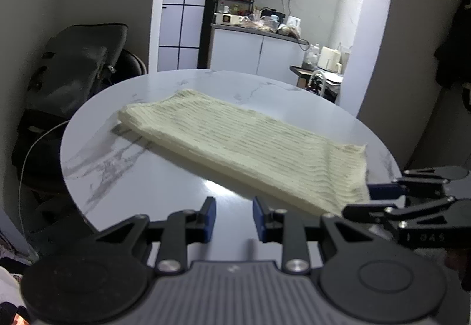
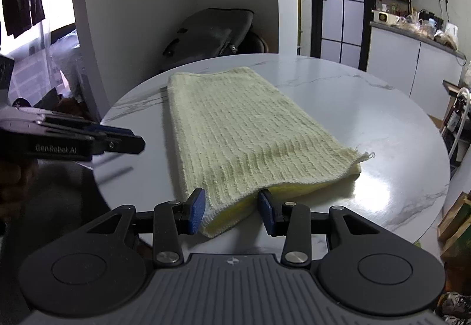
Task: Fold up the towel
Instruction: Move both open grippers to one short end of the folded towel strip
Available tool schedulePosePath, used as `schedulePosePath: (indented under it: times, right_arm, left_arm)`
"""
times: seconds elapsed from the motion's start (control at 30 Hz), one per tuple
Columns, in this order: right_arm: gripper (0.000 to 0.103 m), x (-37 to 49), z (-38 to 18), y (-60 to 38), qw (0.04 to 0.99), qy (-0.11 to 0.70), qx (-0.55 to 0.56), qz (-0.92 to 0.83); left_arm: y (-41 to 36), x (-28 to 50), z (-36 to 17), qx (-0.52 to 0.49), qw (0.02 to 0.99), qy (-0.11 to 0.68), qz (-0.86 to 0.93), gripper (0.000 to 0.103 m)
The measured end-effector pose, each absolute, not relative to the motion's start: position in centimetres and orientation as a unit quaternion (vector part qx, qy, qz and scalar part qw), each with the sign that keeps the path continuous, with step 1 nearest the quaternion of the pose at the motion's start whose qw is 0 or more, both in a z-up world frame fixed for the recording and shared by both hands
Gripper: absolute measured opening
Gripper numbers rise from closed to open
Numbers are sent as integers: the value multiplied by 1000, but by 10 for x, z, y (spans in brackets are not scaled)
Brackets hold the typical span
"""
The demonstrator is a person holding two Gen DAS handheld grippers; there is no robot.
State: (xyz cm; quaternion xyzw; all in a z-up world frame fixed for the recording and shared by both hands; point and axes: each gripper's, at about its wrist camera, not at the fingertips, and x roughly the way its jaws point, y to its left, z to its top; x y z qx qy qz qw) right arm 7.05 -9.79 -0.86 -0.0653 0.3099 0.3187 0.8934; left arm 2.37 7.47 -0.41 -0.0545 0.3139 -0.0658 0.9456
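Now folded towel (image 2: 244,131) flat on round tabletop (image 2: 368,119); right gripper (image 2: 231,211) spread wide, straddling its near corner; left gripper (image 1: 234,220) parted, empty, just beside towel.

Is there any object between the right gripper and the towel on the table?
Nothing visible. The right gripper is open, and the near corner of the towel already lies between its fingers. The left gripper is open, over bare table beside the towel.

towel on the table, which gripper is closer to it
Right. The right gripper has open jaws straddling the towel at its near corner; the left gripper sits beside it, over bare table.
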Motion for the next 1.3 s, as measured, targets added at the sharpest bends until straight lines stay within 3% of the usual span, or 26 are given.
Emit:
schedulePosePath:
  times: [0.9,1.1,1.3]
  right_arm:
    - [45,104,-7,-151,914,297,-44,273]
    - [64,122,-9,-158,919,287,-37,267]
    - [64,143,-15,-160,918,291,-37,266]
  left_arm:
    - [3,13,-6,-29,942,297,-153,30]
    - [-8,15,-9,-24,940,300,-161,31]
    - [-16,18,-13,-16,939,301,-165,34]
